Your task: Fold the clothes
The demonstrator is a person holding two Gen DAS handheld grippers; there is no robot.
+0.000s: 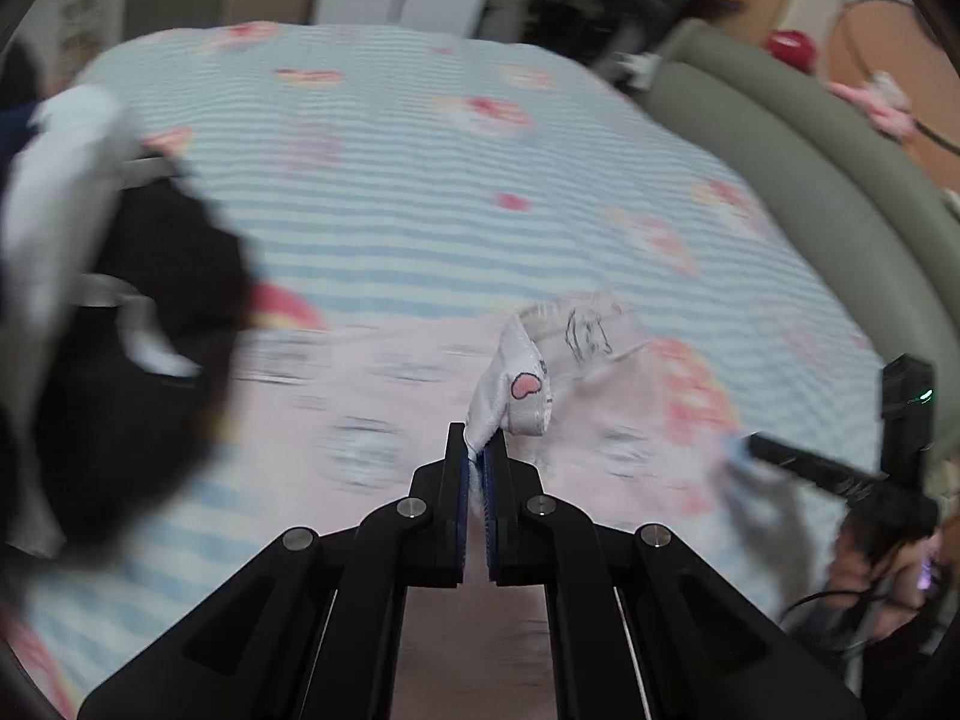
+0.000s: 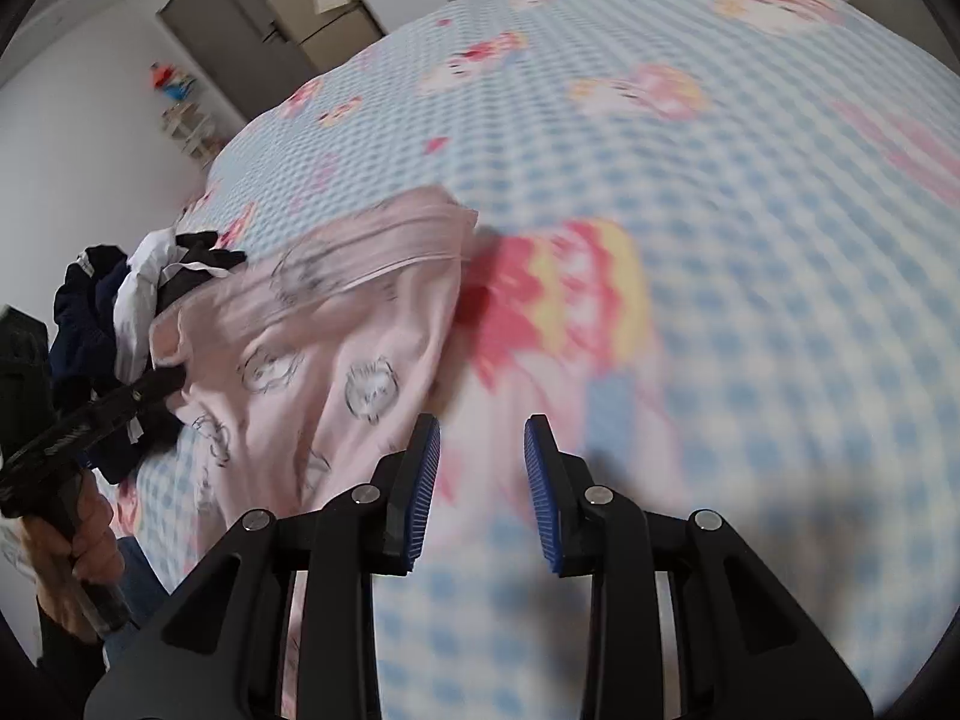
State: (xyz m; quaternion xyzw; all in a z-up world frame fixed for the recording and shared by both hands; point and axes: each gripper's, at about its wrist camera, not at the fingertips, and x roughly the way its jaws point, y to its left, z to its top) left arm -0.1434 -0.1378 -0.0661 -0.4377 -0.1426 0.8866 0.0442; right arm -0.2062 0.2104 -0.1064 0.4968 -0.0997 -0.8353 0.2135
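A pale pink garment [image 1: 372,384] printed with line-drawn faces lies on the bed, much blurred. My left gripper [image 1: 477,450] is shut on a fold of its cloth [image 1: 510,390], which stands up from between the blue pads. In the right wrist view the same pink garment [image 2: 312,360] is bunched left of centre. My right gripper [image 2: 483,444] stands open above the sheet just right of the garment's edge, with nothing between its fingers. The left gripper's black body [image 2: 90,414] shows at the far left, held by a hand [image 2: 78,552].
The bed sheet [image 1: 420,180] is blue-and-white checked with pink cartoon prints. A heap of dark and white clothes [image 1: 120,276] lies at the left, the same clothes pile [image 2: 138,288] showing beyond the pink garment. A grey padded bed edge [image 1: 810,168] curves along the right.
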